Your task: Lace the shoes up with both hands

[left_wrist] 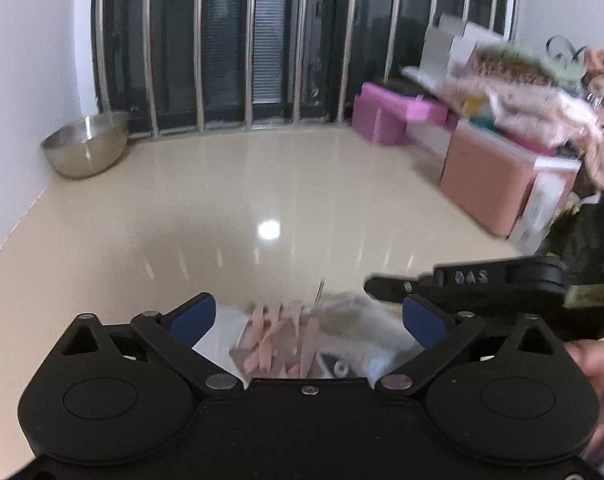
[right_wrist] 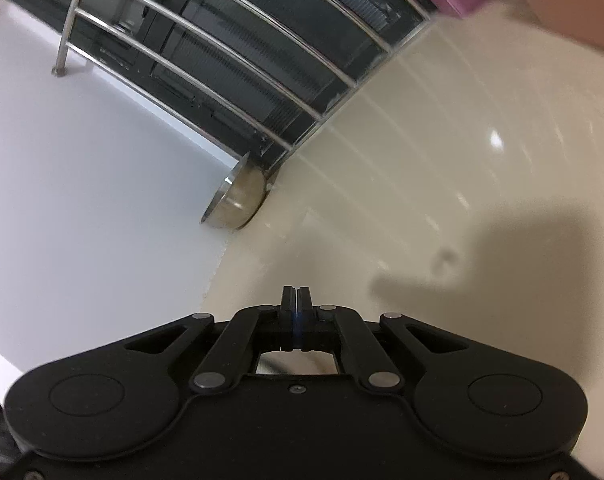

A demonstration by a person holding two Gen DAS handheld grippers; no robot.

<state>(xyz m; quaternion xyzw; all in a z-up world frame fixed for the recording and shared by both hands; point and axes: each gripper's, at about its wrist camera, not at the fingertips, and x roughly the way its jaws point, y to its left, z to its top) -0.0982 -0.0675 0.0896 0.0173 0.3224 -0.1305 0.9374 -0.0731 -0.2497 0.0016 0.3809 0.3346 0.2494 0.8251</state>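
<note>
One shoe [left_wrist: 342, 340] shows in the left wrist view, low in the frame, on the floor [left_wrist: 261, 184] just under the left gripper [left_wrist: 310, 316]. Pink laces [left_wrist: 285, 332] already cross its front in several rows, so the threading looks well on; blur hides how many rows there are and whether the ends are tied. Judging by that, tightening and knotting are probably what is left. No second shoe is in view.

The left gripper's jaws stand wide apart over the shoe, gripping nothing; no lace lies between the blue pads [left_wrist: 193, 316]. The right gripper [left_wrist: 386, 286] comes in from the right, its tip just beside the shoe's far end. In its own view its jaws are pressed together, and whether a lace is pinched between them I cannot tell.

Count: one shoe, one set of laces, two grippers. Left to right behind: one steel bowl [left_wrist: 85, 146], one pink stool [left_wrist: 390, 116], one pink box [left_wrist: 490, 184].
</note>
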